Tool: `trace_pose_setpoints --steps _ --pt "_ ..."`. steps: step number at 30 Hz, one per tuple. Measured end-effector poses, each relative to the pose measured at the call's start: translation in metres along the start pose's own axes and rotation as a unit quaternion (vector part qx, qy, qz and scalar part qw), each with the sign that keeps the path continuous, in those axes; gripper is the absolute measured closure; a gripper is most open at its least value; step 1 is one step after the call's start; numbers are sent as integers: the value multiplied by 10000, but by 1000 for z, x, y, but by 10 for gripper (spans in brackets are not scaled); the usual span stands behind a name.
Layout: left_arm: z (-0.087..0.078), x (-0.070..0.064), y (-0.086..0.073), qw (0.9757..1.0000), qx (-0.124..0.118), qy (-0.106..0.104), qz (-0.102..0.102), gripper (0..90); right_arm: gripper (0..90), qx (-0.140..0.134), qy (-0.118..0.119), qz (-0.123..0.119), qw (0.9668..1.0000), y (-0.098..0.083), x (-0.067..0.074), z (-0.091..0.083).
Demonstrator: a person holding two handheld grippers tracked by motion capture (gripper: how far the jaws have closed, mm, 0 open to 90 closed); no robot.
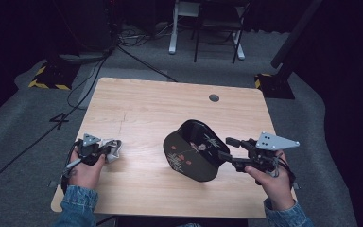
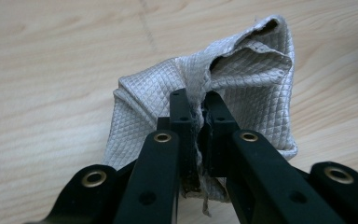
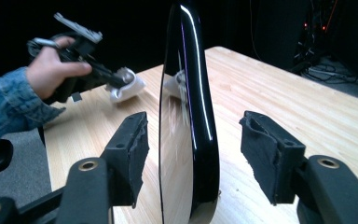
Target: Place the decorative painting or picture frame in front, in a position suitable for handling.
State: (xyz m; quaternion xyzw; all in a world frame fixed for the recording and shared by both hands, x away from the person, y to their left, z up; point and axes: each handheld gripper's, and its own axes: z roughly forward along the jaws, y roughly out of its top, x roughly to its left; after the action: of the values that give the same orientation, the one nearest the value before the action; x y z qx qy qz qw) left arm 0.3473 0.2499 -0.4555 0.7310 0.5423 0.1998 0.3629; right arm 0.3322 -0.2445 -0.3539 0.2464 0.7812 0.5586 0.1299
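In the high view the left gripper (image 1: 108, 150) sits near the table's (image 1: 137, 101) left edge, its jaws drawn together on a small crumpled grey cloth (image 1: 113, 149). The right gripper (image 1: 228, 147) reaches in from the right side toward a glossy black tray (image 1: 191, 151) painted with pale flowers and red marks; the tray stands tilted up on its edge near the middle of the table, its decorated inside facing up and left. The gripper's two jaws stand apart, one on either side of the tray's right rim.

In the left gripper view the fingers (image 2: 182, 121) are pressed nearly together and pinch a fold of the cloth (image 2: 251, 70) between them. The cloth is silvery grey with a fine diamond weave, bunched into a peak beyond the fingertips, with a frayed edge hanging below the pads. Pale wood lies under it.

In the right gripper view the fingers (image 3: 130, 144) are spread wide with the tray's (image 3: 191, 116) rim standing upright between them. The left pad is just beside the shiny black surface, and whether it touches cannot be told; the right pad is clearly apart from it. Farther off, the left gripper (image 3: 121, 81) holds the cloth (image 3: 130, 86) at the table's far edge.
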Motion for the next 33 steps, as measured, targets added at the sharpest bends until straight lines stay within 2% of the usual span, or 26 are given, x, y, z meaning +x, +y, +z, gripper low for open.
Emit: trace_pose_setpoints --steps 3,6,9,14,19,24,29,33 --pt "-13 -14 8 9993 -287 -171 179 848 437 84 -43 38 9999 -3 -1 4" --pt "-23 -26 14 9975 -515 -396 284 848 503 248 -41 87 9996 -6 -2 7" --pt "-31 -36 19 9953 -696 -554 391 847 560 337 7 168 9993 -8 -2 10" --pt "-42 -54 26 9917 -858 -690 657 848 666 478 58 225 9986 -11 -1 14" --pt "-52 -73 32 9869 -1030 -817 939 847 747 526 8 247 9983 -12 -1 14" --pt "-59 -90 40 9824 -1139 -977 1111 847 783 556 187 354 9977 -12 -1 14" --pt "-63 -106 49 9773 -1306 -1108 1244 847 786 580 215 366 9974 -12 0 14" --pt "-64 -120 60 9721 -1487 -1184 1376 847 786 576 228 383 9973 -12 0 14"
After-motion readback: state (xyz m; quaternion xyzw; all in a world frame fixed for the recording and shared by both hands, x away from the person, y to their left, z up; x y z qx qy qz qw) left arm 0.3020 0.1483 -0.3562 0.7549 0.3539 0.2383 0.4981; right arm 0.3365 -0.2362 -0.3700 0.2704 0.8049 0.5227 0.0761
